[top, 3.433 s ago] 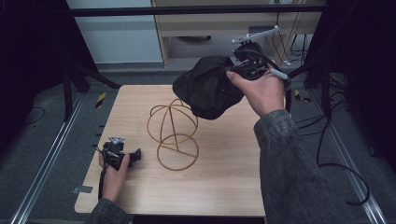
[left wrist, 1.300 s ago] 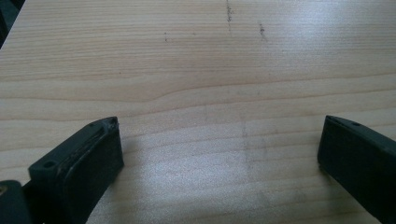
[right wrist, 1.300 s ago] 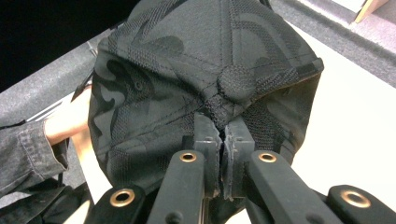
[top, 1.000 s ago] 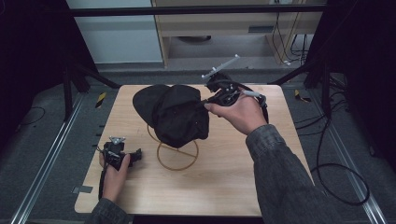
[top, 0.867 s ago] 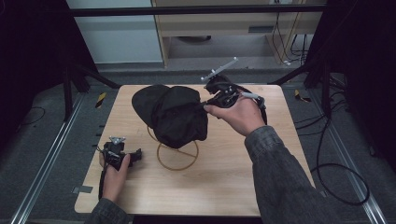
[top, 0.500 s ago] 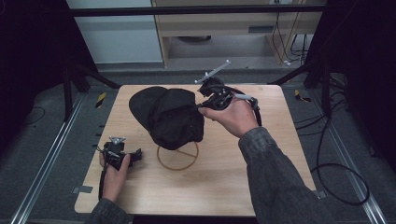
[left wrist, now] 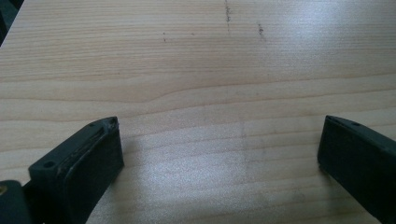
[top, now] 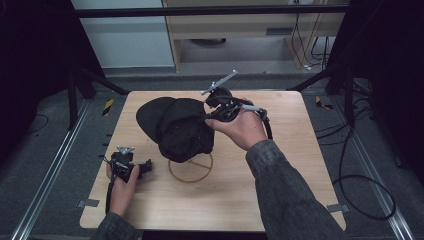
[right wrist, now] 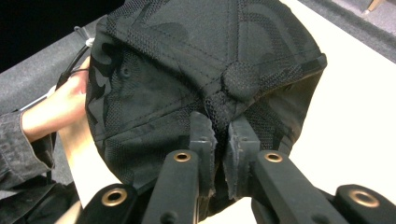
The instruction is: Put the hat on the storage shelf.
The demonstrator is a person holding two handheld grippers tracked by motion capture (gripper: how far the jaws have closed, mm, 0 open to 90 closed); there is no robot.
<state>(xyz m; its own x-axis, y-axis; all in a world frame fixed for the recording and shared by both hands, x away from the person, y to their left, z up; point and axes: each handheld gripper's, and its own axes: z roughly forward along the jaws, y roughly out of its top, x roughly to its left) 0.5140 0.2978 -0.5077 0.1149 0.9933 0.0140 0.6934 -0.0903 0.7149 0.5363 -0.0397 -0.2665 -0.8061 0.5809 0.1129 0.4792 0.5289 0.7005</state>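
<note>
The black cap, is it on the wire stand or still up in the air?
On it. The black cap drapes over the wire stand, whose ring base shows beneath. The right gripper pinches its crown.

The tabletop (top: 300,150) is lit evenly from overhead, surroundings left pretty dark. Glare is seen on the wood beyond the left fingers (left wrist: 79,163), which are blurred up close.

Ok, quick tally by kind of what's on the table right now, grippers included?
Black caps: 1, pinched in the right gripper
Wire stands: 1, under the cap
Grippers: 2, the left gripper and the right gripper
Total: 4
</note>
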